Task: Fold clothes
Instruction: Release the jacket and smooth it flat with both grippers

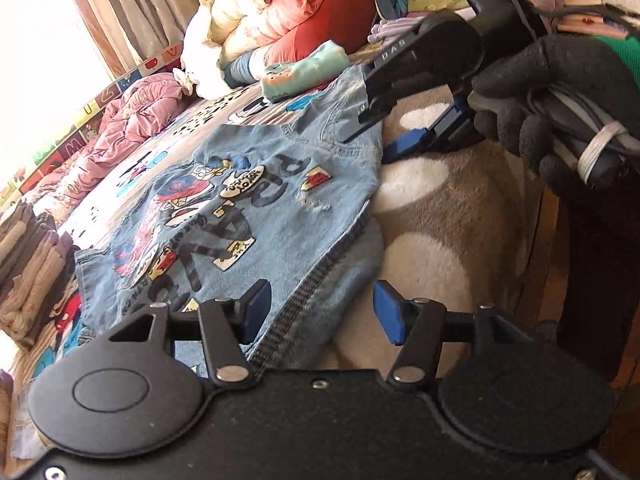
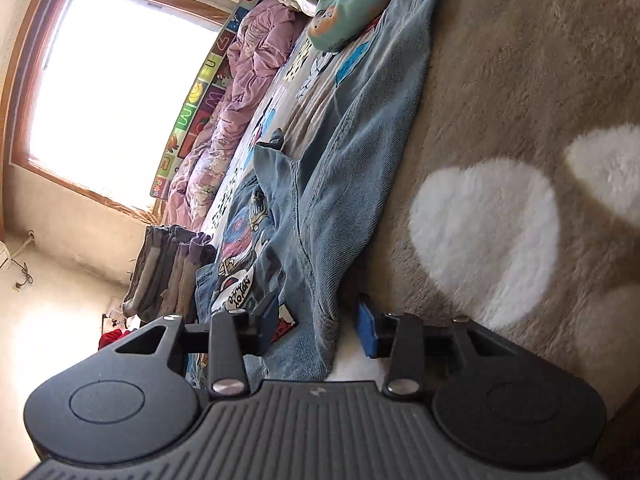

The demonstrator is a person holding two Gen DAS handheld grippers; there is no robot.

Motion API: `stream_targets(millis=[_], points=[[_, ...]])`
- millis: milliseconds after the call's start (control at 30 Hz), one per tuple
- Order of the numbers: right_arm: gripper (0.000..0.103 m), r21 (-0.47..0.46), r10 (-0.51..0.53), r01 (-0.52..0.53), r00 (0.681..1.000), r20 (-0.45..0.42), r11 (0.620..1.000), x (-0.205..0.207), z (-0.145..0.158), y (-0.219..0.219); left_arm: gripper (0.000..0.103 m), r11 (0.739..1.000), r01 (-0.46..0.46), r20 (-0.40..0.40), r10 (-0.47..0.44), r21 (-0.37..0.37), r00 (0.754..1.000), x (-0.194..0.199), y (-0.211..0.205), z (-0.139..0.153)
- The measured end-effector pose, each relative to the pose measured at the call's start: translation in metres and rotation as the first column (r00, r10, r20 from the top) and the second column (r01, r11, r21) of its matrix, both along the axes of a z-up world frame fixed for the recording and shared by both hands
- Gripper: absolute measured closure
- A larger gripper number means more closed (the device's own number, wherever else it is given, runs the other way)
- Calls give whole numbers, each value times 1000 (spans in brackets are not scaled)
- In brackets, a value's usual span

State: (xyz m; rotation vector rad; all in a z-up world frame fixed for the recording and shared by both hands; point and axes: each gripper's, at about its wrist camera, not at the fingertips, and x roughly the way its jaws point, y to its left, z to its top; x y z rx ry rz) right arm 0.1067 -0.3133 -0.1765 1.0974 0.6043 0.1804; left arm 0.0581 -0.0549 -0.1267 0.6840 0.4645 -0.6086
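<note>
both hand-held grippers parted, empty | denim jacket [image 1: 256,216] hem between left pads [image 1: 390,316]

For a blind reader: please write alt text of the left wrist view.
A denim jacket with cartoon patches lies on a bed. The left hand-held gripper stands open over its hem; a gloved hand holds the right hand-held gripper at its collar.

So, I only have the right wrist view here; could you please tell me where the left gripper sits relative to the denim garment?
Observer: The left gripper is at the denim garment's near stitched hem. Its jaws are open, with the hem between them and not pinched.
Operator: Thank you. How does my right gripper look from that side?
Observer: The right gripper is at the garment's far corner with its jaws apart, held by a black-gloved hand.
</note>
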Motion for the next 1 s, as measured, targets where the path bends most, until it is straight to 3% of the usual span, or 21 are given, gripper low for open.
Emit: stream_targets(millis=[33,100,133,167,233,267,333,367,433,500,567,633,733,833,933,1000], points=[[61,26,-11,11,1000,11,1000,1,-2,0,46,999,-2,31,1,35,1000,-3,-3,-7],[74,123,-25,23,1000,9,992,7,-13,-3,49,996,13,102,-22,87,995,-11,-8,-17],[93,181,-29,28,1000,2,983,10,-21,-5,73,994,24,111,-36,106,993,-13,-9,-19],[95,254,-37,36,999,1,967,12,-28,-8,94,992,22,119,-38,126,992,-15,-11,-18],[95,413,-66,48,997,29,909,8,-32,-14,94,990,16,164,-39,142,986,-23,-8,-11],[96,447,-79,54,996,39,893,4,-30,-16,94,989,17,171,-42,144,984,-26,-7,-9],[97,394,-95,78,995,23,916,-3,-28,-23,94,987,25,130,-46,158,990,-23,-6,-17],[103,373,-91,88,996,-8,924,-4,-35,-26,96,986,31,114,-50,167,992,-22,-6,-22],[103,284,-47,52,999,-24,957,-1,-29,-24,96,988,35,95,-50,150,994,-22,-3,-23],[100,150,1,3,1000,-30,989,0,-13,-19,85,996,43,43,-47,82,998,-20,5,-11],[96,55,-8,10,1000,-26,998,-7,-2,-19,52,999,50,6,-50,-15,999,-17,16,5],[92,-63,-37,37,999,-1,997,-16,12,-18,52,992,53,-16,-56,-118,998,-15,28,20],[87,-252,-43,63,996,82,966,-26,37,-11,53,968,-28,-31,21,-251,999,-1,44,36],[82,-402,63,12,983,172,916,-22,59,10,58,933,-203,-60,194,-298,979,21,59,38],[77,-531,203,-58,954,220,846,-17,72,36,62,872,-334,-126,309,-359,943,38,79,35],[73,-604,260,-97,947,188,791,-14,69,53,66,837,-376,-161,339,-399,927,38,89,36]])
